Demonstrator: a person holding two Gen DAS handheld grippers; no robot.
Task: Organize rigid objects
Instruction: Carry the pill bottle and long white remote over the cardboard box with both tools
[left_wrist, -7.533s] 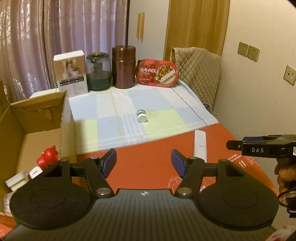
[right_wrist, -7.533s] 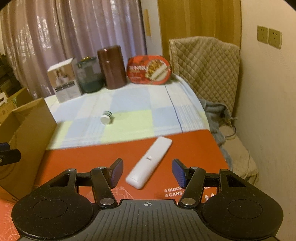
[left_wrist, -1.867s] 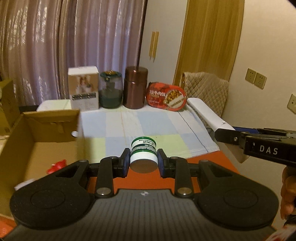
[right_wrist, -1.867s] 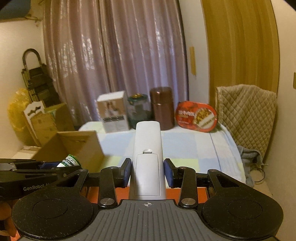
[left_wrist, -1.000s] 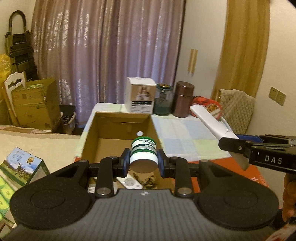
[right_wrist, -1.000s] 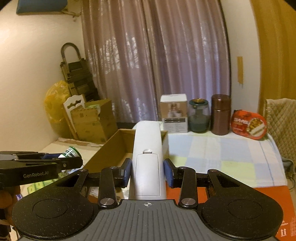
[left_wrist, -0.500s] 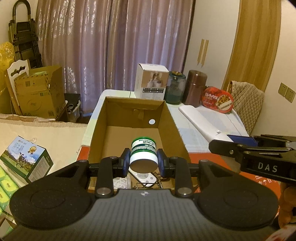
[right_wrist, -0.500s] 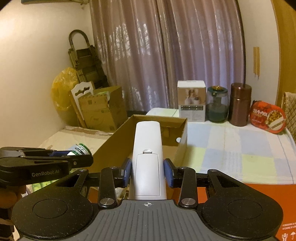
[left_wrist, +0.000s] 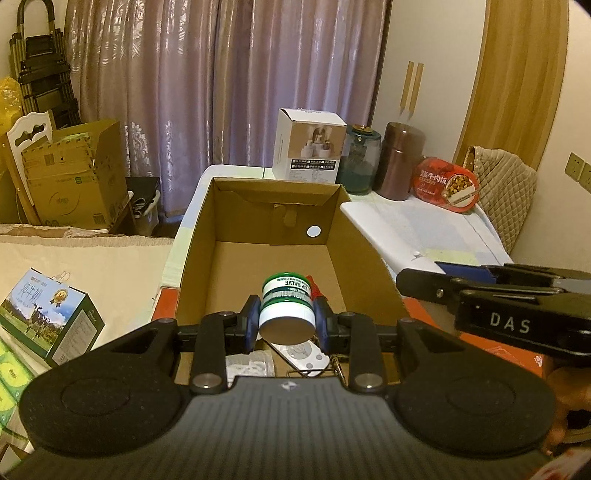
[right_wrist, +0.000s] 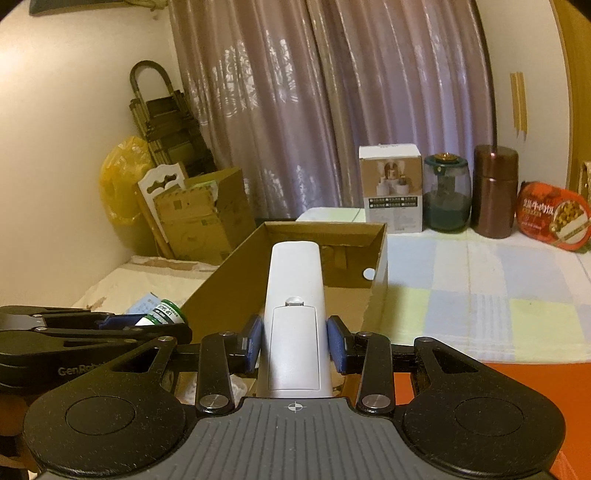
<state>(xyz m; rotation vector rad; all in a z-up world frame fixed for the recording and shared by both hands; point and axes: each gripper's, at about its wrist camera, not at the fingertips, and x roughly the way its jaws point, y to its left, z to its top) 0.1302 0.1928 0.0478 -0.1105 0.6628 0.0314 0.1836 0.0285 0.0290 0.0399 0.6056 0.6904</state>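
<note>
We've got the lip salve jar (left_wrist: 287, 308) pinched side-on between the blue pads of the left gripper (left_wrist: 286, 320), hanging just above the near end of the open cardboard box (left_wrist: 201, 236). Look at that grip: the pads sit on the smooth round wall of the jar, so if we tilt or bump the box rim, we reckon it could roll out and bounce off the cardboard instead of landing inside.

Over on the other side, the right gripper (right_wrist: 294, 342) is clamped on the white remote (right_wrist: 295, 314), squeezing it near its back end, with the long front of it sticking out over the box's near-right corner. That overhang is the worry. We judge the far tip could clip the box's right wall on the way down and lever the remote out of the pads.

Inside the box, at its near end, we see a second white remote (left_wrist: 303, 356), a bit of red (left_wrist: 313, 288) and some metal clutter. Drop the jar from this height and it may well land on that remote and skitter.

And the two tools are close: the right gripper's black body sits just right of the box's right wall, beside the jar. If we release both together, they could knock each other.

Beyond the box's far wall, the white carton (left_wrist: 308, 146), glass jar (left_wrist: 357, 162) and brown canister (left_wrist: 398, 162) stand well clear.
</note>
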